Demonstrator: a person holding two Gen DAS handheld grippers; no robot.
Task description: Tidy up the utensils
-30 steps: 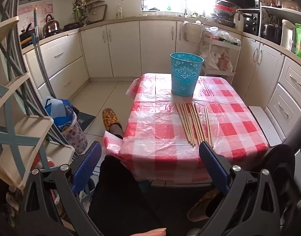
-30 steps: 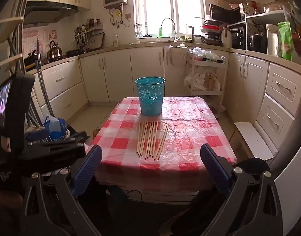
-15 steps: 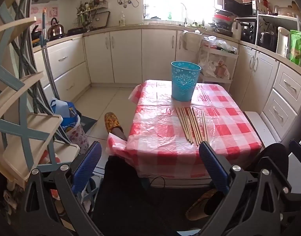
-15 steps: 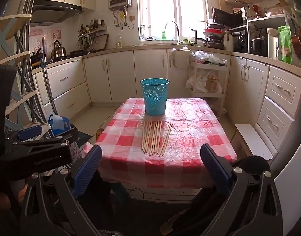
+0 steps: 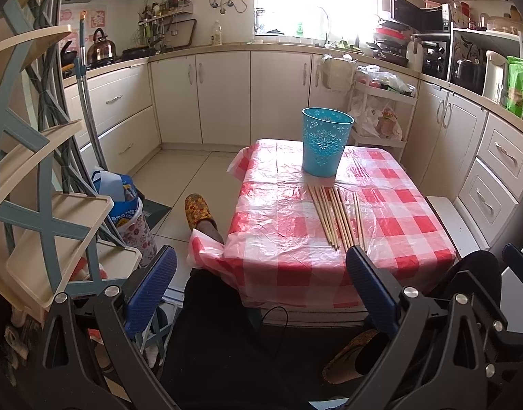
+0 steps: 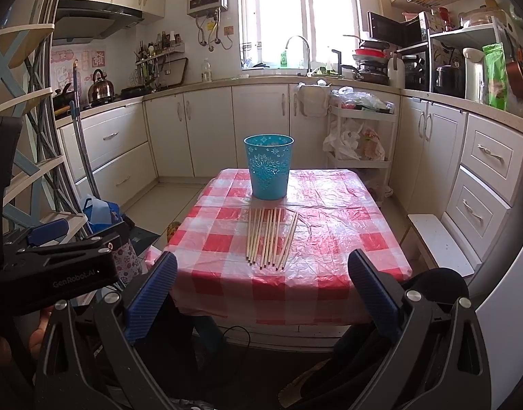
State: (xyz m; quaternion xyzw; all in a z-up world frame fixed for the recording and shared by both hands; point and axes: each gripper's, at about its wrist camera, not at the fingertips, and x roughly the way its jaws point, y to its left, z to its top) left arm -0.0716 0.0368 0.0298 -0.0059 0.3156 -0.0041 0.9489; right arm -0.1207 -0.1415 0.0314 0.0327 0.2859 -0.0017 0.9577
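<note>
Nothing is picked up yet — both the left gripper and right gripper hang released short of the surface, so the next move, I judge, is reaching to the chopsticks lying just before the blue bin.

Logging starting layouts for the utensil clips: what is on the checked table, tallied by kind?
On the table:
Wooden chopsticks, lying loose side by side: 10, as far as the close spacing lets me count
Blue basket, upright behind them: 1
Total: 11
</note>
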